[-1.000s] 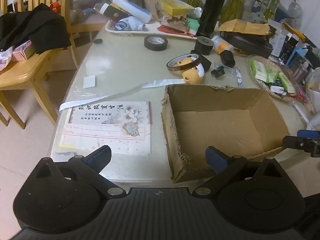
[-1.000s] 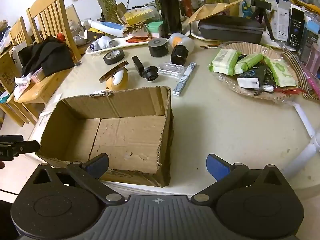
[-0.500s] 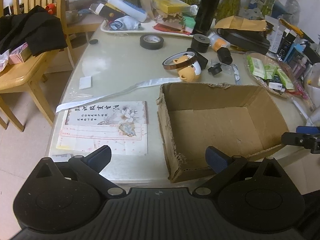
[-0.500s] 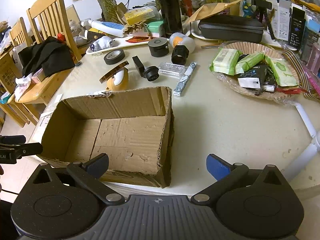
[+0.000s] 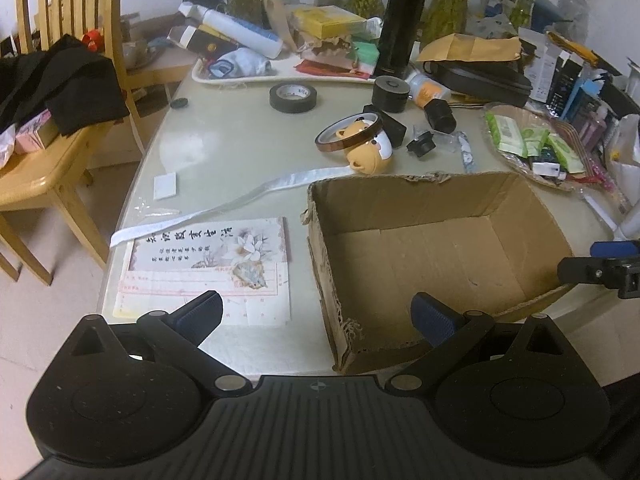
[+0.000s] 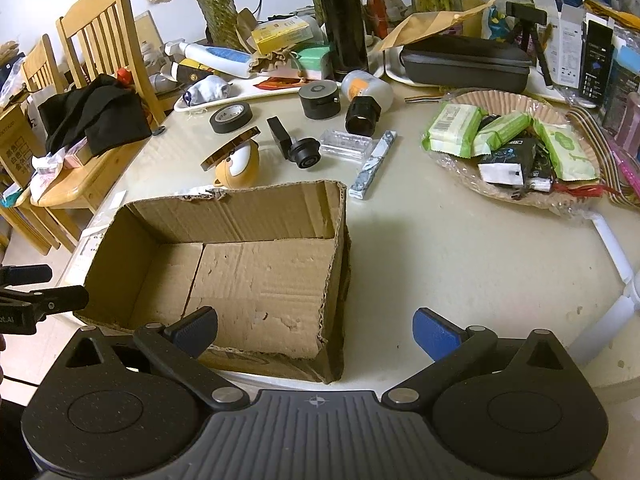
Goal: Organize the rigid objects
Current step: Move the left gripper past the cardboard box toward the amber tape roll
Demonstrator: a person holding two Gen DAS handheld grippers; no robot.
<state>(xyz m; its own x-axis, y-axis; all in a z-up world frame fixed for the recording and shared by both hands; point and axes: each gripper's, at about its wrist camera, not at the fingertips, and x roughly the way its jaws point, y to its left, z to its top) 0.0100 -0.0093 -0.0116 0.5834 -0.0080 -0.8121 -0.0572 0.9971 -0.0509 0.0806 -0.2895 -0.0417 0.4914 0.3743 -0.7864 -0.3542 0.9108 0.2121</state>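
An open, bare cardboard box [image 5: 432,256] [image 6: 240,264] sits at the table's near edge. Beyond it lie a black tape roll [image 5: 293,97] [image 6: 231,117], an amber tape ring on a yellow bear toy [image 5: 366,148] [image 6: 236,160], a black cylinder [image 5: 391,94] [image 6: 319,100], a black lens [image 6: 362,116], a black knob [image 6: 305,153] and a clear case [image 6: 346,142]. My left gripper [image 5: 316,312] hovers open over the box's near left corner. My right gripper [image 6: 316,328] hovers open over the box's near right corner. Neither holds anything.
A printed paper sheet [image 5: 208,264] and a white strip [image 5: 224,208] lie left of the box. A plate of green packets [image 6: 516,148] stands at the right. A black flask [image 6: 340,16], a dark case [image 6: 464,64] and a cluttered tray crowd the back. Wooden chairs [image 5: 48,80] stand left.
Both grippers have shifted slightly; the left view has drifted a little so the box sits further left. Nothing on the table has moved, and both grippers stay open.
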